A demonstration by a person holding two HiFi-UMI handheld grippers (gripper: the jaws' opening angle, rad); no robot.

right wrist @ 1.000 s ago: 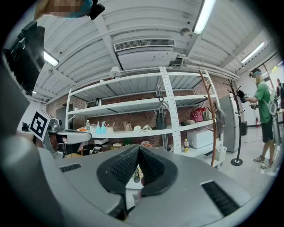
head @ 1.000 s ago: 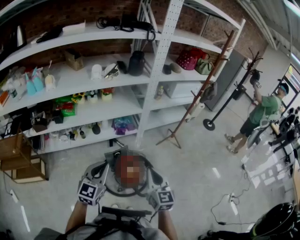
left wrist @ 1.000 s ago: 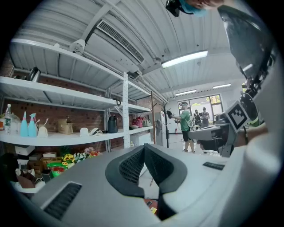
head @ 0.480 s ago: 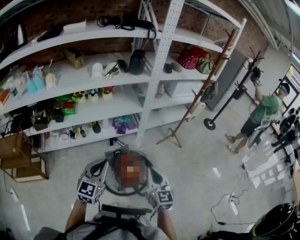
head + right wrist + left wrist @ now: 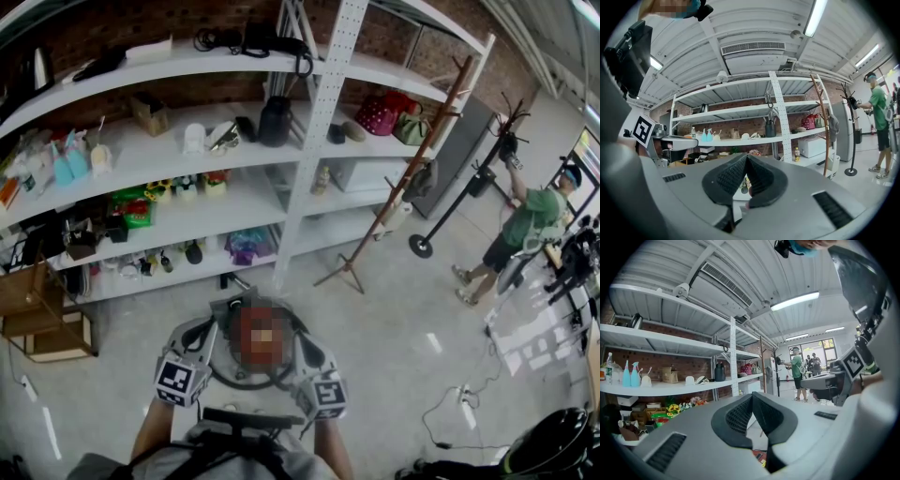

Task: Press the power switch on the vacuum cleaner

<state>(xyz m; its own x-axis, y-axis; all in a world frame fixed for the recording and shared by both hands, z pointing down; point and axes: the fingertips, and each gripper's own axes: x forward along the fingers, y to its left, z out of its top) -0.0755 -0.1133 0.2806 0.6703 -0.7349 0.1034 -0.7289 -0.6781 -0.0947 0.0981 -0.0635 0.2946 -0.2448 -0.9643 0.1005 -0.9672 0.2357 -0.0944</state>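
The left tool (image 5: 752, 397) and right tool (image 5: 746, 158) are each sitting with jaws together, gripping nothing, and facing the shelves (image 5: 187, 178). The vacuum (image 5: 234, 307) is standing on the floor (image 5: 394, 319) between the two tools (its switch is too small to make out), near both.
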